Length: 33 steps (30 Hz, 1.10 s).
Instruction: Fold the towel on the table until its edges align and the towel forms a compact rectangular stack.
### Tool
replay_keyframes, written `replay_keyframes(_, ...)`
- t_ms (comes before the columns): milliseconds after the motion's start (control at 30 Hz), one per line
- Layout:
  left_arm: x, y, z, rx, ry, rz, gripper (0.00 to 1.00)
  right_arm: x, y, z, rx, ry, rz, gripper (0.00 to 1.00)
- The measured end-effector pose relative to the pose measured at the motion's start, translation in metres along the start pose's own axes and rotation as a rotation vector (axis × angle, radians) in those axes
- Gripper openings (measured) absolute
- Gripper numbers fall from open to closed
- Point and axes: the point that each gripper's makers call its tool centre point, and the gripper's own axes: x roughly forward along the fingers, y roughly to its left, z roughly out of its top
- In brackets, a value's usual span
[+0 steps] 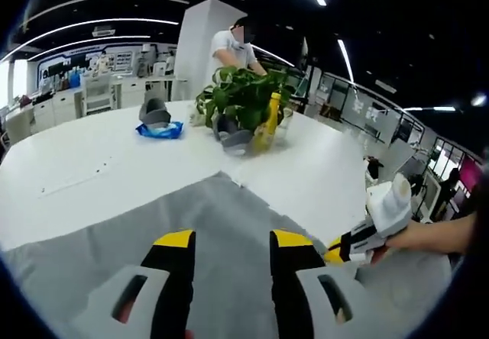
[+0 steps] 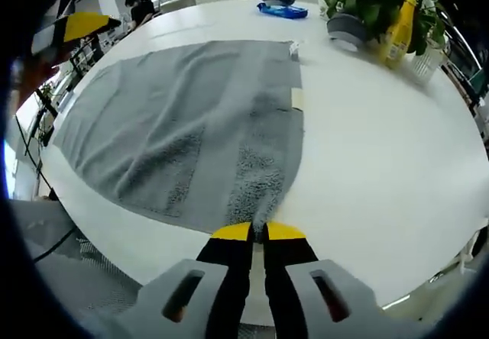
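The left gripper (image 1: pixel 229 241) is showing two black jaws, each wearing a yellow cap at its tip. Behind the jaws, pale grey housings are spreading outward, each carrying a slanted oval slot. The right gripper (image 2: pixel 257 232) is wearing the same livery: black jaws, yellow tips, grey slotted shells. Seen from the left gripper view, to the right of its jaws, the right gripper is presenting a white body block above black-and-yellow jaws.

My white table (image 2: pixel 367 148) carries the grey towel (image 2: pixel 183 125) spread flat. Farther back sit a potted plant (image 1: pixel 243 98), a yellow bottle (image 1: pixel 270 116) and a blue packet (image 1: pixel 160 130).
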Motion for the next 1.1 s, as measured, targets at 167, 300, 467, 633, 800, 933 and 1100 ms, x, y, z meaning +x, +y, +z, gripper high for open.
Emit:
replay_keyframes(167,0.029,0.004,0.018,0.024,-0.022,-0.006,0.37,0.001,0.0,0.0,-0.008,0.003,0.004,0.03)
replay_keyframes(300,0.051,0.007,0.024,-0.002,-0.034,-0.009,0.37,0.001,-0.003,0.0,0.027,-0.005,0.021,0.03)
replay_keyframes(467,0.076,0.005,0.031,-0.006,-0.049,-0.012,0.37,0.001,-0.001,0.001,0.015,-0.002,0.019,0.03)
replay_keyframes(633,0.102,0.001,0.043,0.001,-0.061,-0.027,0.37,0.001,-0.003,0.001,0.001,0.003,0.015,0.03)
replay_keyframes(800,0.127,-0.002,0.054,0.005,-0.077,-0.037,0.37,0.001,-0.003,0.001,0.014,0.004,0.019,0.03)
replay_keyframes(933,0.15,-0.004,0.06,0.017,-0.087,-0.041,0.37,0.001,-0.003,0.001,-0.001,0.005,0.014,0.03)
replay_keyframes(1100,0.178,-0.005,0.057,0.025,-0.078,-0.043,0.38,0.001,-0.003,0.001,0.012,0.0,0.02,0.03)
